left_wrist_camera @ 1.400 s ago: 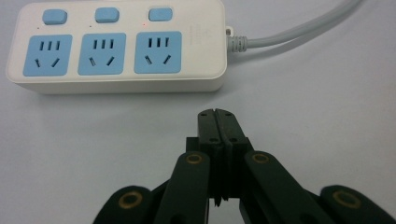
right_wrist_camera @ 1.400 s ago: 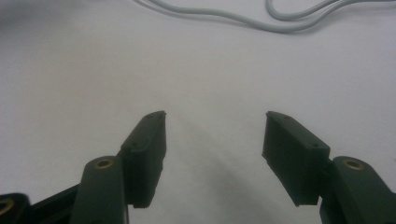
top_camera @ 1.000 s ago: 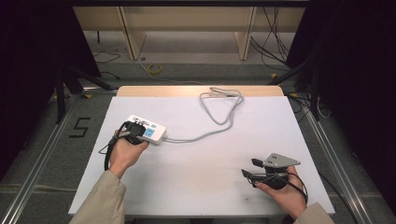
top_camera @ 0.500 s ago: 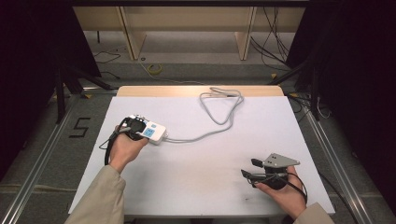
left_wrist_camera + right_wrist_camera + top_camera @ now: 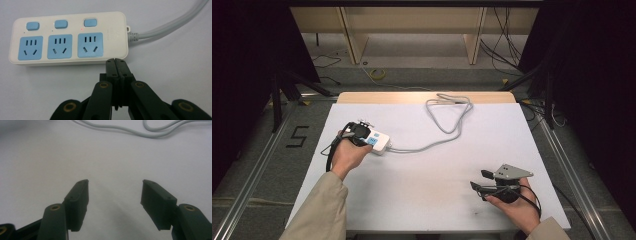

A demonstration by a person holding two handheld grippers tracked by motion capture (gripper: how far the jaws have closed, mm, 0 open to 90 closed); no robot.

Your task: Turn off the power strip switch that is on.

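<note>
Left claw (image 5: 116,60) nearer strip's switches (image 5: 90,22)

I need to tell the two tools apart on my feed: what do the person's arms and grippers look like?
Both forearms wear beige sleeves. The left gripper has matte black jaws on black link arms with brass-coloured pivot pins; a black cable loops from it. The right gripper has the same black jaws, a grey three-cornered plate on top and a black cable.
</note>
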